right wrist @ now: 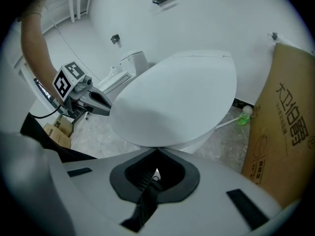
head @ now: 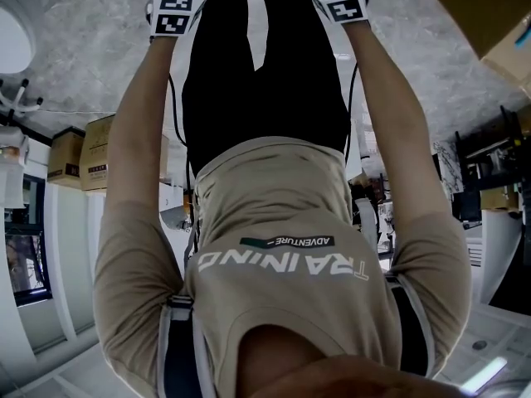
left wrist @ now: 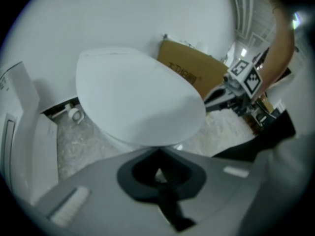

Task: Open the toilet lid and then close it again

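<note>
At the front edge of the toilet lid, which is lying flat down on the bowl, the left hand-held gripper is pointing at the rim with its jaws pressed together and nothing between them; I can't tell if the tips are touching the lid. Beside it at that same edge, the right hand-held gripper is aiming at the lid too, jaws together and empty. A cardboard box is standing just beside the lid.
</note>
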Demonstrator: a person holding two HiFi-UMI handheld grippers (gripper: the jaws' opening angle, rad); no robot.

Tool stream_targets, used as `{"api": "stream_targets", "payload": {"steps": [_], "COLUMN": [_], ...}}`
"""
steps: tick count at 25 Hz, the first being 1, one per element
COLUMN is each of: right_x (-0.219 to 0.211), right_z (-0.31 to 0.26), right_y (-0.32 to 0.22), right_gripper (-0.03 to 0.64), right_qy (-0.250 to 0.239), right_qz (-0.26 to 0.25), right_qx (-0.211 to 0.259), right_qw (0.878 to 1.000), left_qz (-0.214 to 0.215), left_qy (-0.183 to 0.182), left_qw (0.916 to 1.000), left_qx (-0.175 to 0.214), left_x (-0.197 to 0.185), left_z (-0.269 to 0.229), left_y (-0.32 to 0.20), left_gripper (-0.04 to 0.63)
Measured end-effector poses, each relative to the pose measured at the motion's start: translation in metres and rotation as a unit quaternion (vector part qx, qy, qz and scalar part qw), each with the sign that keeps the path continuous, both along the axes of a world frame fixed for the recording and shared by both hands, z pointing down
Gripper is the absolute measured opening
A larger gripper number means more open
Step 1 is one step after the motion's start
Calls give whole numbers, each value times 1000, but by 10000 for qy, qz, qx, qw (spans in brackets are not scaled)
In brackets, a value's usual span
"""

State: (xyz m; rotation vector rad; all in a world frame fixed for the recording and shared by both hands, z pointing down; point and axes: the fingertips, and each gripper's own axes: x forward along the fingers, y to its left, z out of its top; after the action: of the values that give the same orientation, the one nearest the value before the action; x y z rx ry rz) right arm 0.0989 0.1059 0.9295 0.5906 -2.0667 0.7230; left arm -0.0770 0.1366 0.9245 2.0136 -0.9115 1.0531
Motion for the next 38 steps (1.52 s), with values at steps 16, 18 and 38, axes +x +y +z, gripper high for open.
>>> {"api": "stream_targets", "payload": {"steps": [16, 18, 38], "right_x": [-16, -15, -12], "right_z": [-58, -69, -179], "right_y": [-3, -4, -39], "right_gripper": [9, 9, 9], "right_qy": [-366, -436, -654], "right_qz": [-245, -265, 16], "right_qx": [263, 294, 301], "right_qw": [9987, 9983, 9974], "left_qz": [-236, -183, -332], "left_qy": [52, 18, 57], "left_qw": [9993, 9994, 9988], "left_qx": [289, 291, 352], "left_x": [-16, -14, -3], "left_z": [-57, -69, -183], "left_y": [-4, -4, -33], "left_gripper": [3, 3, 3]}}
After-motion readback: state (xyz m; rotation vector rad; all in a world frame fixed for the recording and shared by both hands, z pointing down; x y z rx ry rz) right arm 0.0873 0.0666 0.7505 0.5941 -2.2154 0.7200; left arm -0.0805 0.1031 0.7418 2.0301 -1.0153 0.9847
